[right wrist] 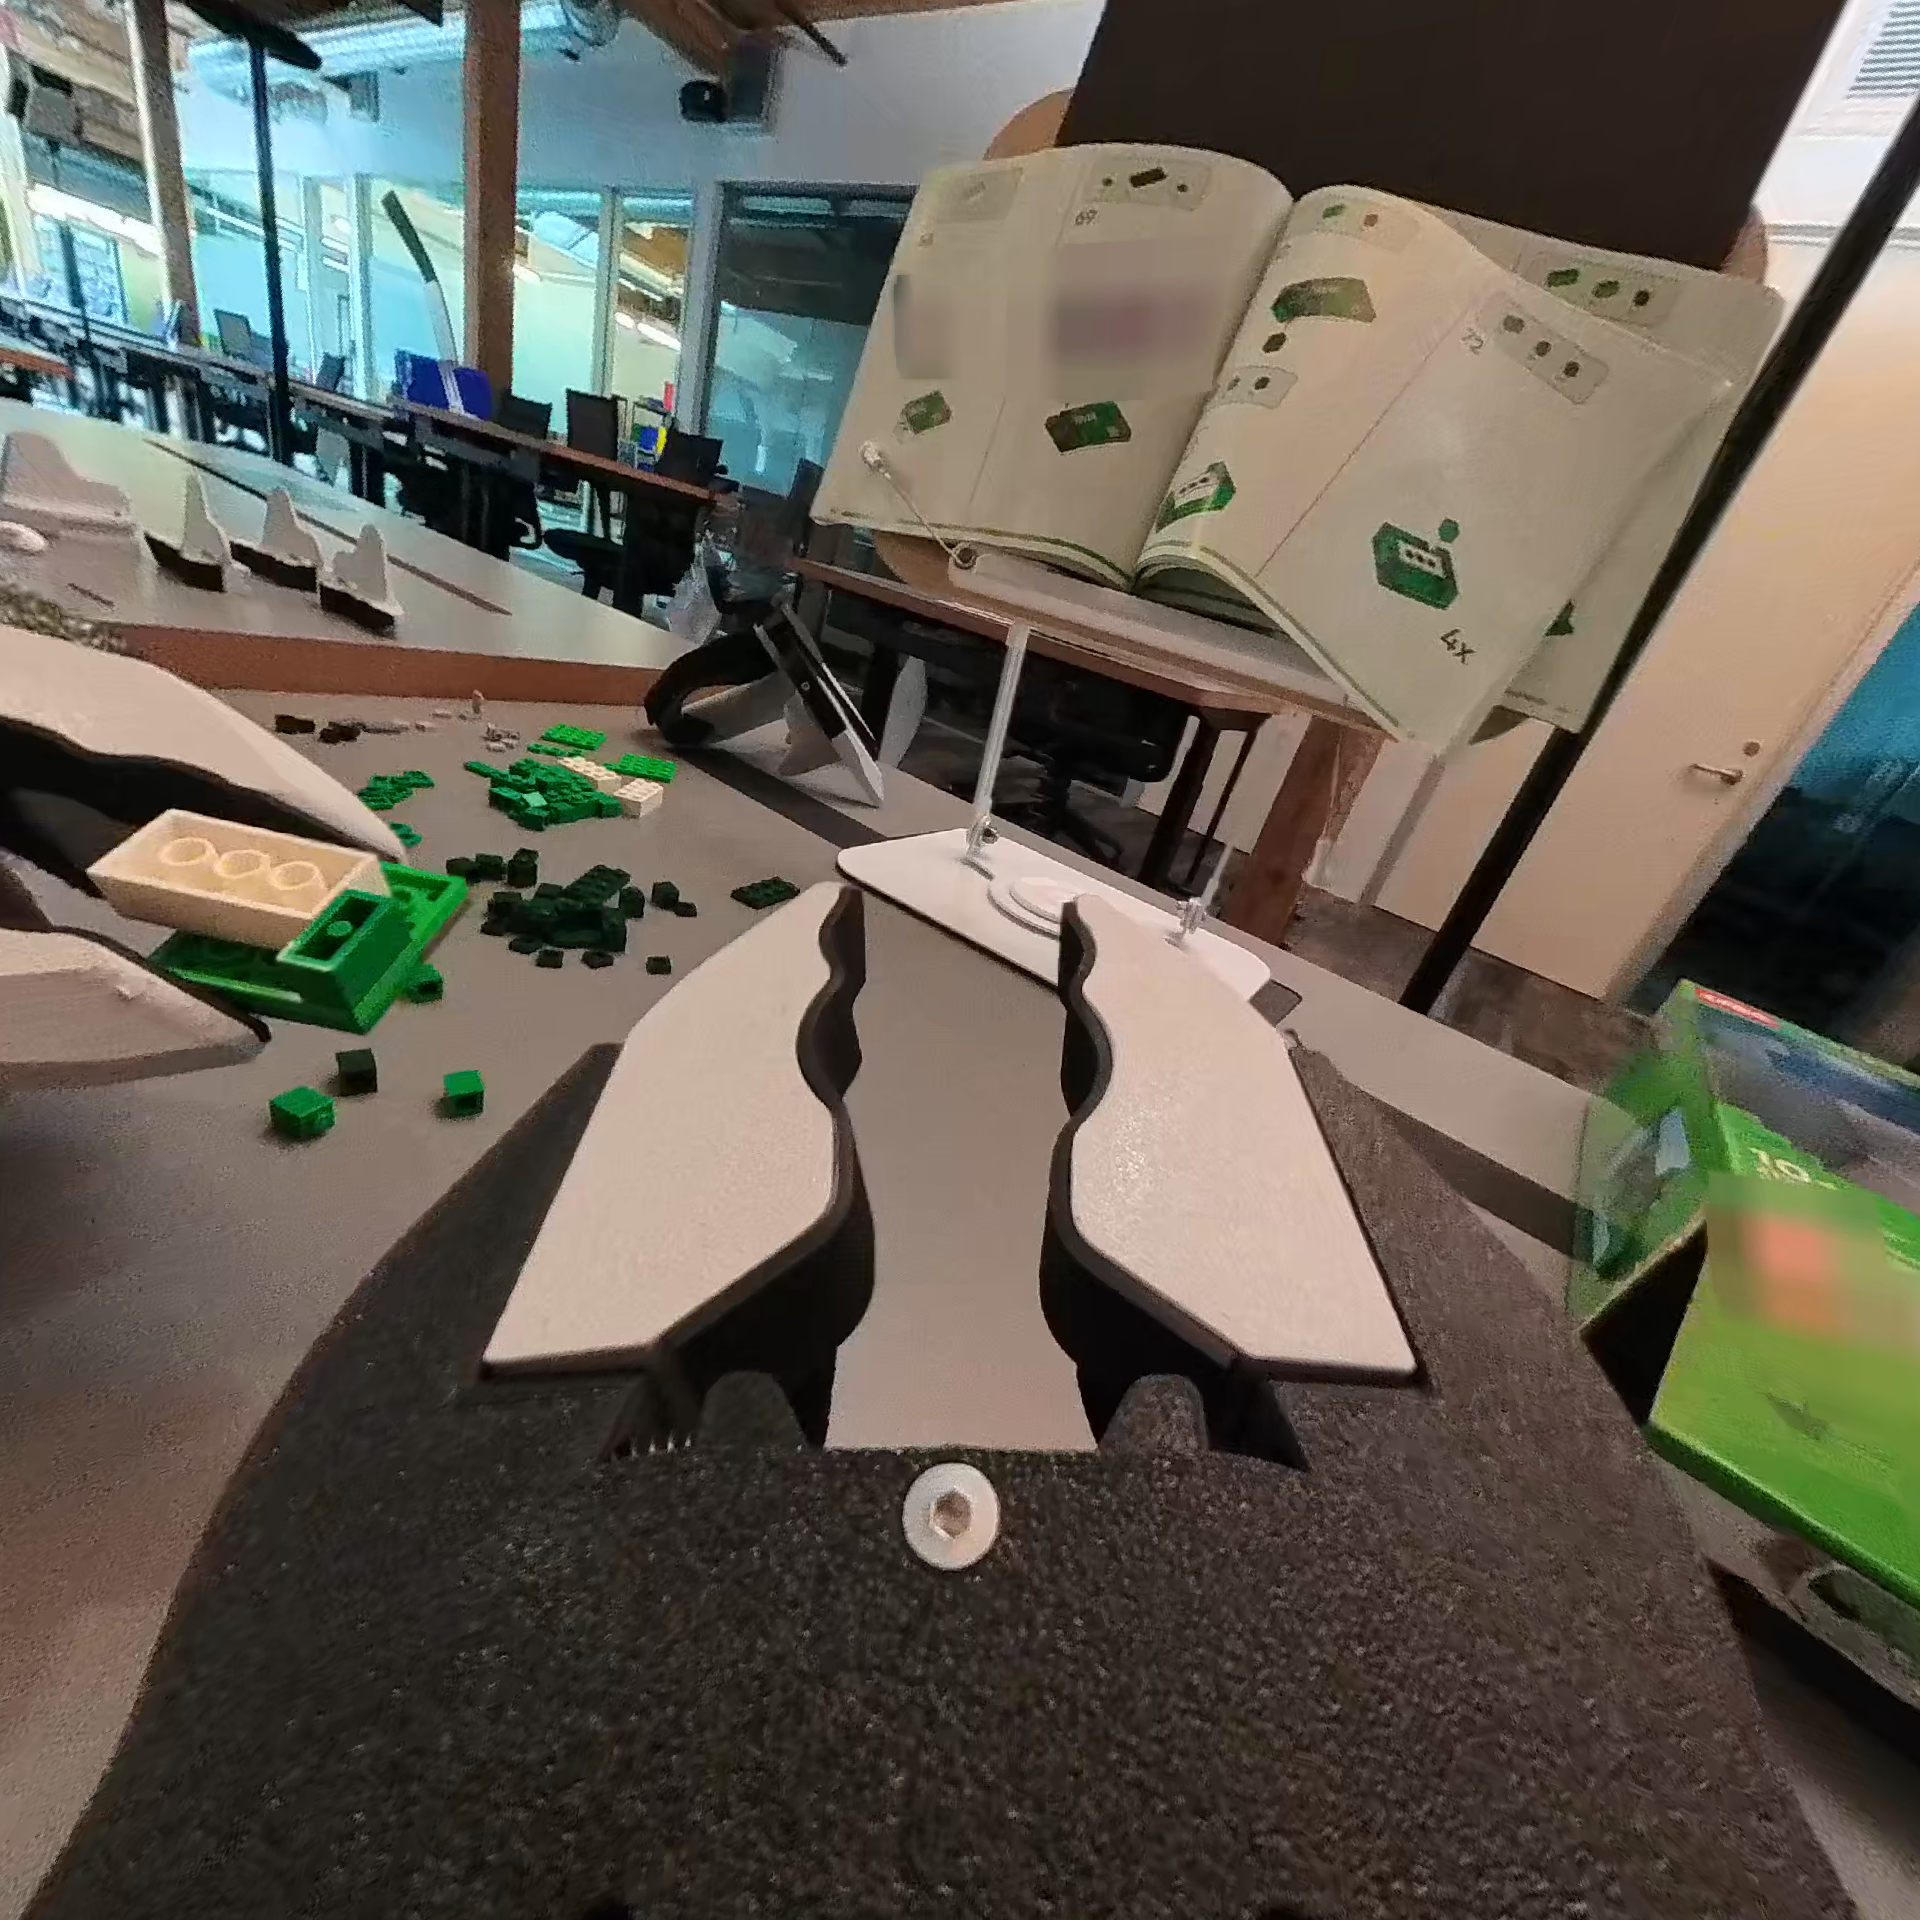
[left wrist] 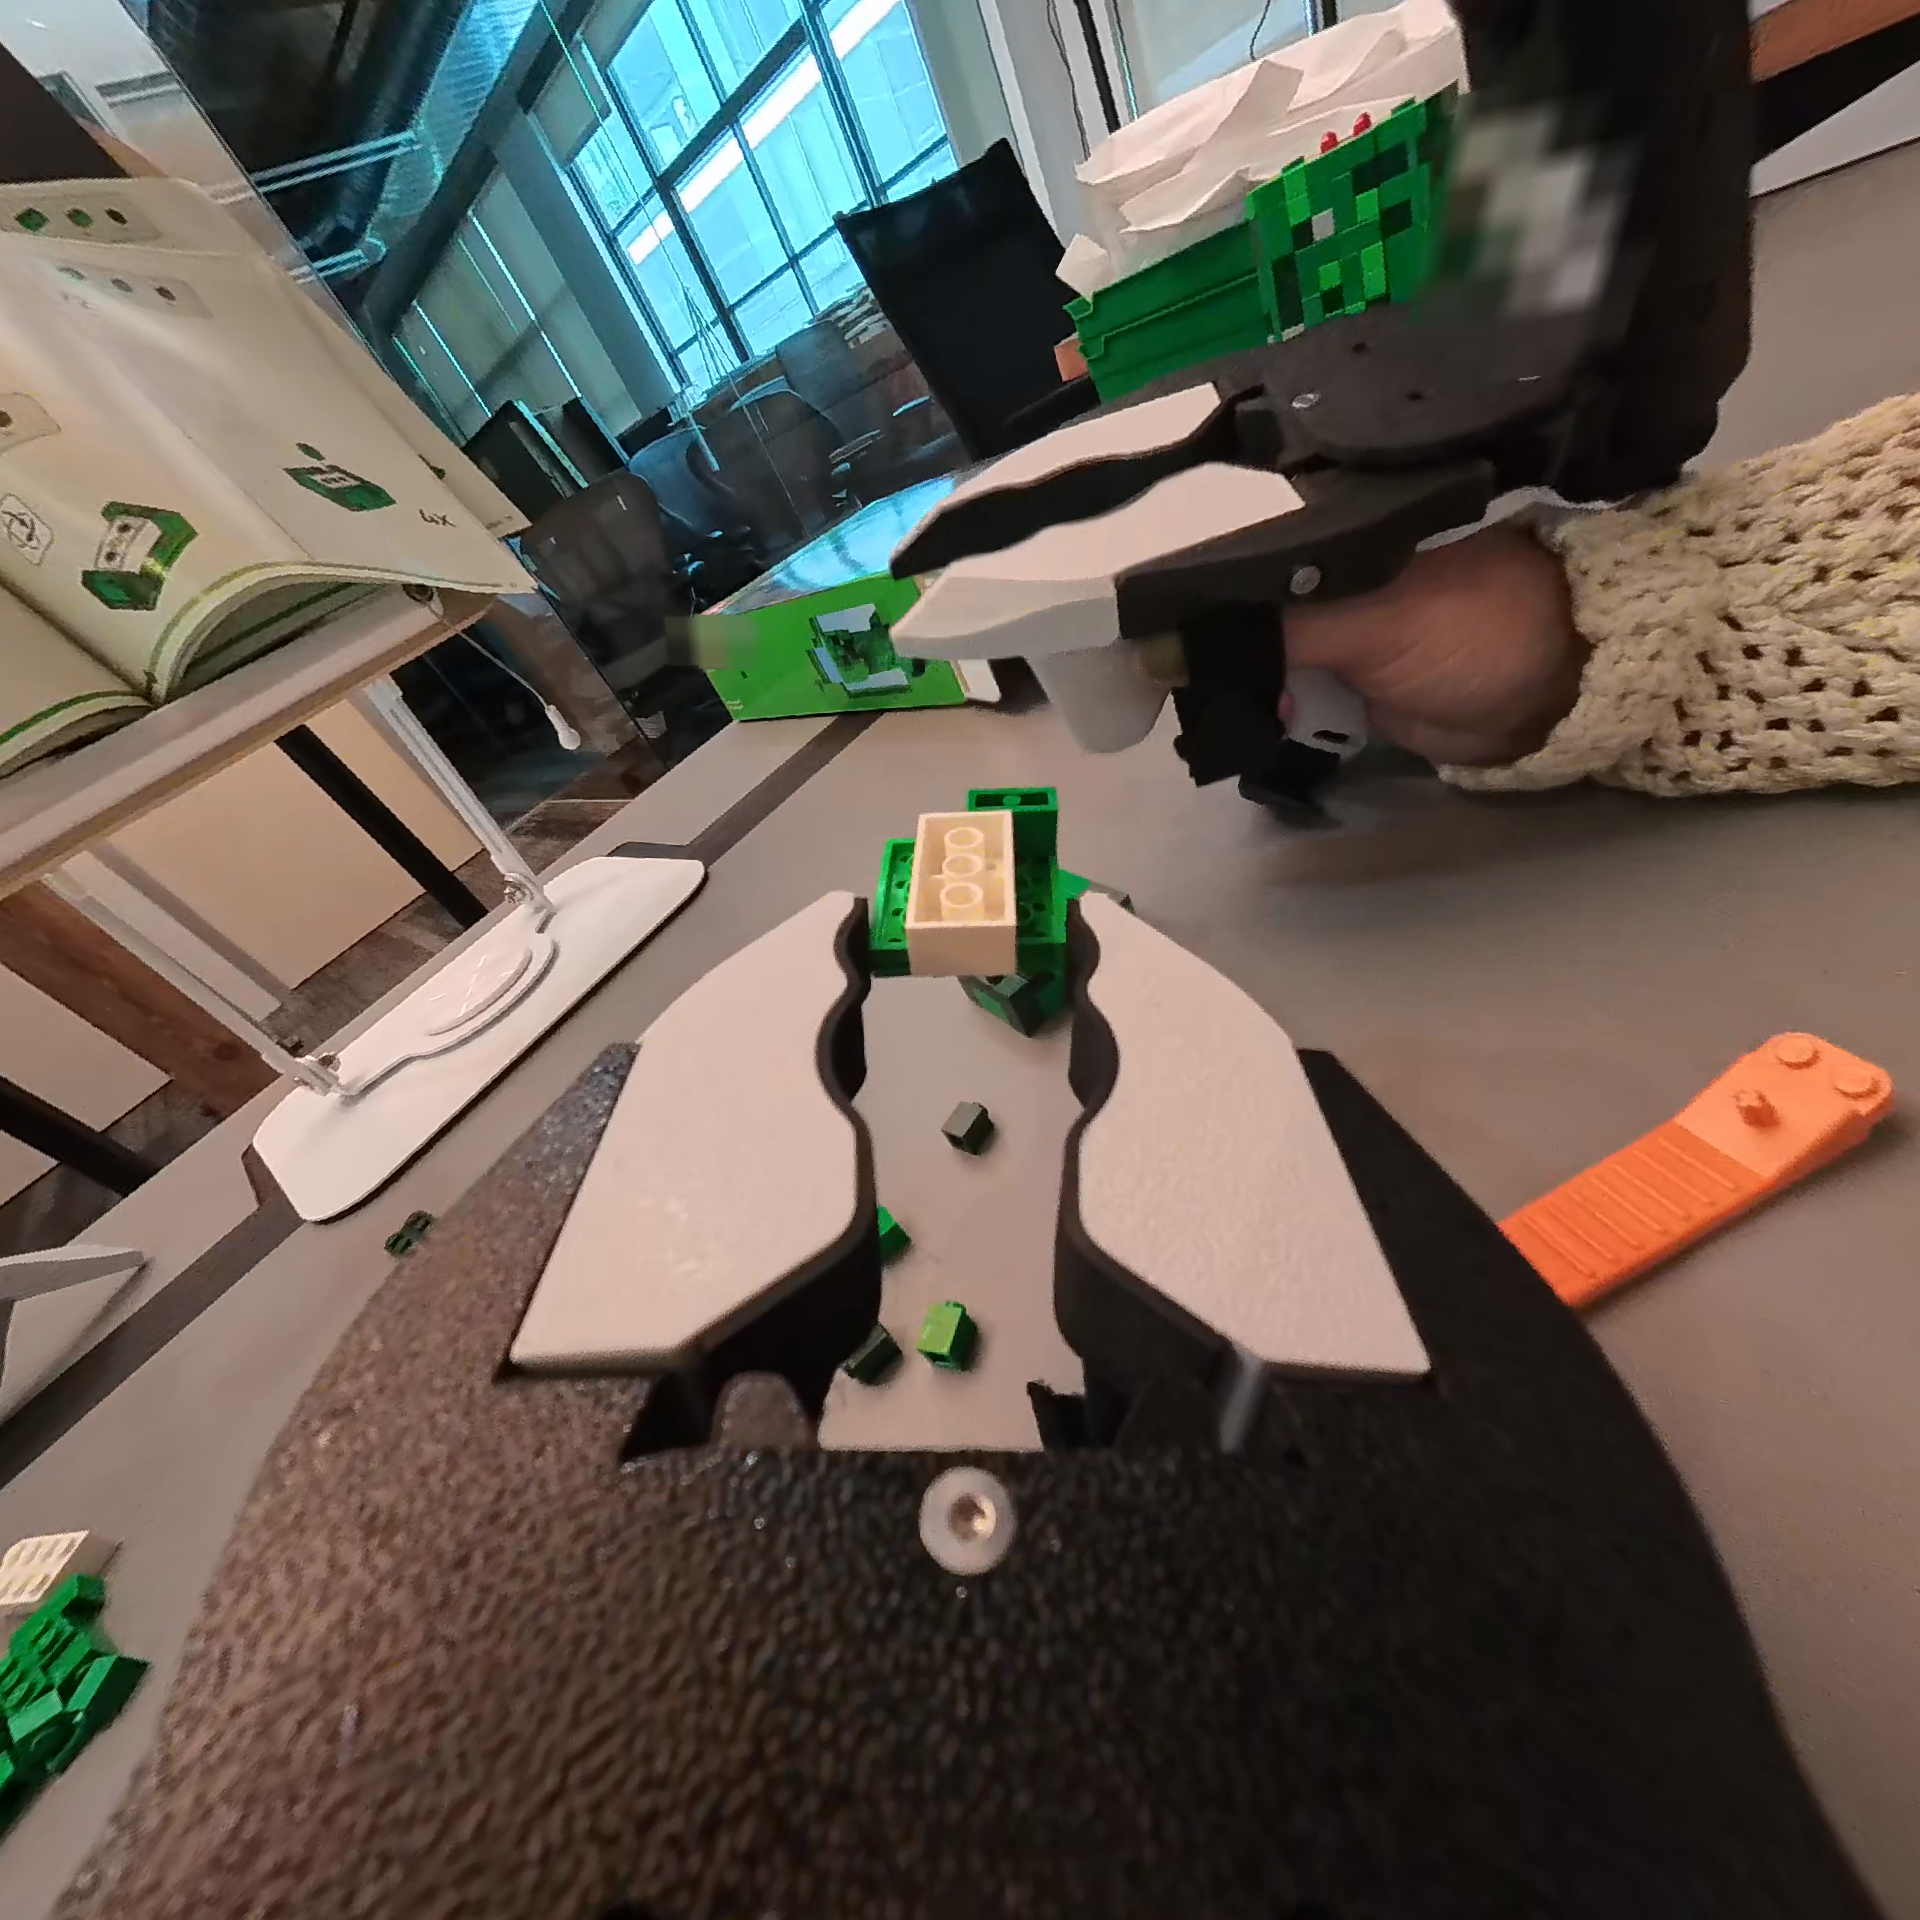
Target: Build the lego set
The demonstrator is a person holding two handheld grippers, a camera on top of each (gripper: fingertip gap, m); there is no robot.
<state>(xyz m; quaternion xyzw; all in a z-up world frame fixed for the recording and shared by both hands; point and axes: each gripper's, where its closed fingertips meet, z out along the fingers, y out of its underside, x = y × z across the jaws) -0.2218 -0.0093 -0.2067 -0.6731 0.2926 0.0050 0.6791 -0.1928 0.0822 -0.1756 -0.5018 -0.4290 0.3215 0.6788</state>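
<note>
Left tongs (left wrist: pixel 971 935) clamp a small green sub-assembly (left wrist: pixel 1029 914) with white brick (left wrist: pixel 961 883) attached; right tongs (right wrist: pixel 961 956) gape empty. Loose green bricks (right wrist: pixel 566 790) litter the counter (right wrist: pixel 312 1247), so much building looks left.

Greens, white and one orange on grey

From my feed: a white brick (left wrist: pixel 961 881) on a bright green assembly (left wrist: pixel 1029 904), dark green loose pieces (right wrist: pixel 566 914) (some lighter) on the grey surface (left wrist: pixel 1455 997), an orange tool (left wrist: pixel 1694 1164), a cream knitted sleeve (left wrist: pixel 1756 603), and my pale grey, black-edged left claw (left wrist: pixel 971 940).
</note>
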